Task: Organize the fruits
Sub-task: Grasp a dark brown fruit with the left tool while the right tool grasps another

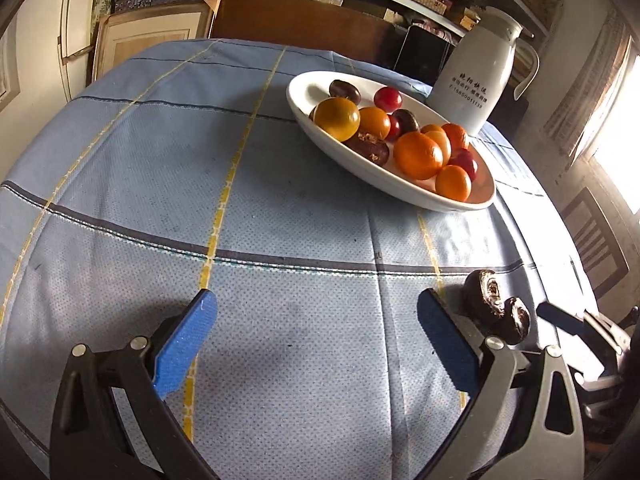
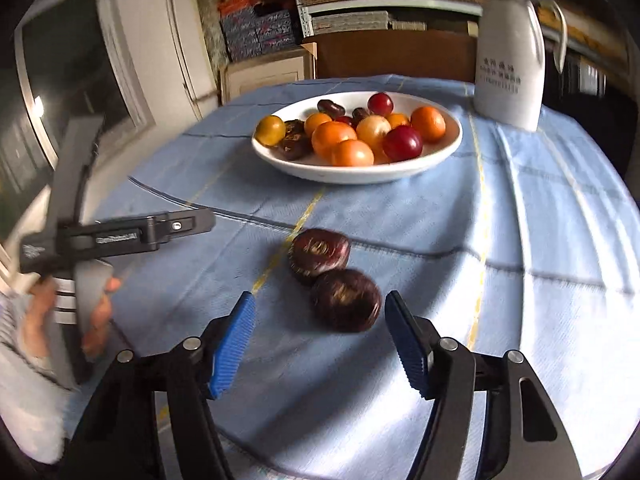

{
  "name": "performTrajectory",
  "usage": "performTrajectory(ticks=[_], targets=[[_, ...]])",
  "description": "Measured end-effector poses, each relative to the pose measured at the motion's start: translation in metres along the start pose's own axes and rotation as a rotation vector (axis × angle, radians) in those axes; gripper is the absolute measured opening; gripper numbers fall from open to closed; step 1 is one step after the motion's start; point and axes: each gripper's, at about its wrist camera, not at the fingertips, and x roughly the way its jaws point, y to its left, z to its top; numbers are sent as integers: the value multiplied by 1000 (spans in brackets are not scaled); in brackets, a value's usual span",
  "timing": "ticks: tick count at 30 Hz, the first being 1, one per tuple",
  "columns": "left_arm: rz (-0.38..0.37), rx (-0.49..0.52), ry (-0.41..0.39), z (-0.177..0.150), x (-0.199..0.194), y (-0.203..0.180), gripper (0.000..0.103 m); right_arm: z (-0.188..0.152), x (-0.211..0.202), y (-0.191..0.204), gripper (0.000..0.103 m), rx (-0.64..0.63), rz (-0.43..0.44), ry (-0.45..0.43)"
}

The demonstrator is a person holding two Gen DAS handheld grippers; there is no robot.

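Note:
A white oval plate (image 1: 308, 116) (image 2: 360, 170) holds several orange, red and dark purple fruits. Two dark purple fruits lie touching on the blue tablecloth: a near one (image 2: 347, 300) (image 1: 516, 320) and a far one (image 2: 320, 254) (image 1: 482, 294). My right gripper (image 2: 320, 320) is open and empty, with the near dark fruit just ahead of its blue fingertips, toward the right finger. My left gripper (image 1: 318, 312) is open and empty above bare cloth; the two dark fruits lie just outside its right finger (image 1: 444, 332). The left gripper's body also shows in the right wrist view (image 2: 120, 236), held by a hand.
A white thermos jug (image 1: 476, 76) (image 2: 510, 60) stands behind the plate at the table's far right. A wooden chair back (image 1: 300, 20) and shelves of boxes are beyond the table. The right gripper's tip (image 1: 560, 318) shows at the left view's right edge.

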Motion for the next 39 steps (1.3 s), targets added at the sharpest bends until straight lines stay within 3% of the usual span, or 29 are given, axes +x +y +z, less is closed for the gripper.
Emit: performTrajectory(ticks=[3, 7, 11, 14, 16, 18, 24, 31, 33, 34, 38, 39], targets=[[-5, 6, 2, 0, 0, -1, 98, 6, 16, 2, 67, -39, -17, 54], [-5, 16, 11, 0, 2, -4, 98, 6, 26, -1, 42, -64, 1, 99], [-11, 41, 17, -1, 4, -9, 98, 8, 13, -18, 42, -34, 7, 36], [-41, 89, 21, -2, 5, -25, 98, 13, 8, -55, 42, 127, 31, -32], [-44, 168, 13, -4, 5, -46, 98, 10, 11, -85, 42, 272, 78, -45], [-22, 255, 2, -6, 8, -71, 98, 9, 7, -99, 42, 331, 75, -70], [25, 426, 5, -8, 30, -132, 98, 6, 1, -113, 42, 387, 77, -106], [-23, 433, 40, -4, 48, -144, 98, 4, -1, -111, 42, 395, 81, -110], [-33, 434, 62, -3, 53, -144, 91, 4, -1, -111, 42, 393, 81, -109], [-39, 435, 74, -4, 56, -145, 78, 4, -1, -111, 42, 392, 81, -109], [-33, 442, 74, -3, 59, -147, 75, 4, -1, -109, 42, 388, 79, -103], [-34, 443, 69, -3, 58, -147, 65, 4, 0, -109, 42, 388, 79, -101]])
